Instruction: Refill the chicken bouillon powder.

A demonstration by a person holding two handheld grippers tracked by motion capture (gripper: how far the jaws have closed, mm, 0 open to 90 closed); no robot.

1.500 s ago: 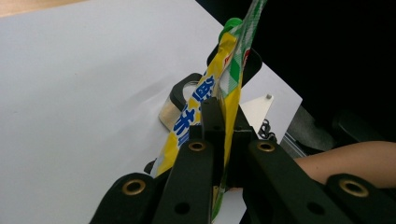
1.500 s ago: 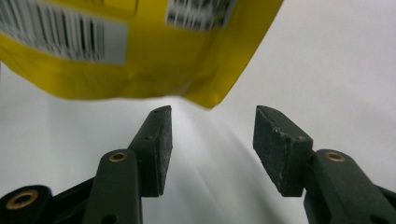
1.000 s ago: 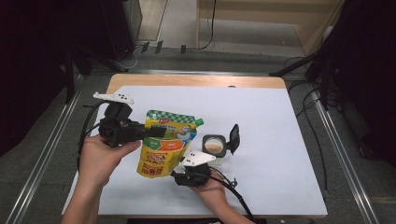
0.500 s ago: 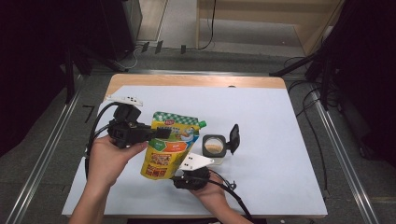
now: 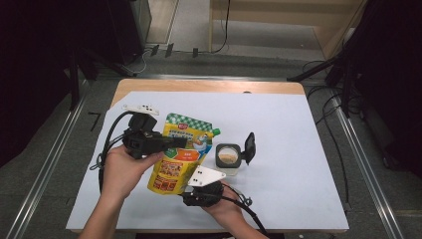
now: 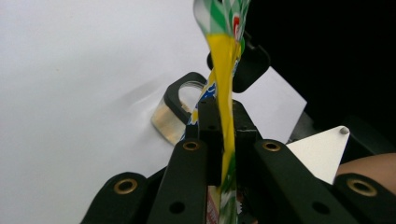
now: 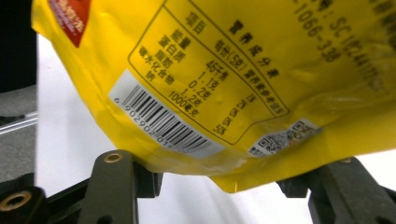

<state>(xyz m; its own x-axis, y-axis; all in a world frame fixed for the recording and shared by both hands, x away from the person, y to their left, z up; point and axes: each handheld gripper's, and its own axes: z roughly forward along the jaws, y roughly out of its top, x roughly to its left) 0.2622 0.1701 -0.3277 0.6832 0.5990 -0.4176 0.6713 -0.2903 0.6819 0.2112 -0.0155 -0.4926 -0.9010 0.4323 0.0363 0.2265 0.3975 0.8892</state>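
A yellow snack pouch [image 5: 181,157] is pinched in the clenched left claw [image 5: 174,143] near the bench's front edge, its bottom between the released right claw's [image 5: 201,186] jaws.

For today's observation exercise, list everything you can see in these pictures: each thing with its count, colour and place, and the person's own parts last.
Pouch: one, yellow with a green-checked top, lifted above the table's near left part.
Jar: one, clear with pale contents, black flip lid standing open, on the sheet just right of the pouch.
Sheet: one, white, covering most of the table.
Table: one, wooden, its far edge bare beyond the sheet.
Cables: several, black, on the floor at right.
Left gripper: one, black, fingers shut on the pouch's edge.
Right gripper: one, black, fingers either side of the pouch's bottom corner.
Hands: two, one on each gripper, entering from the near edge.
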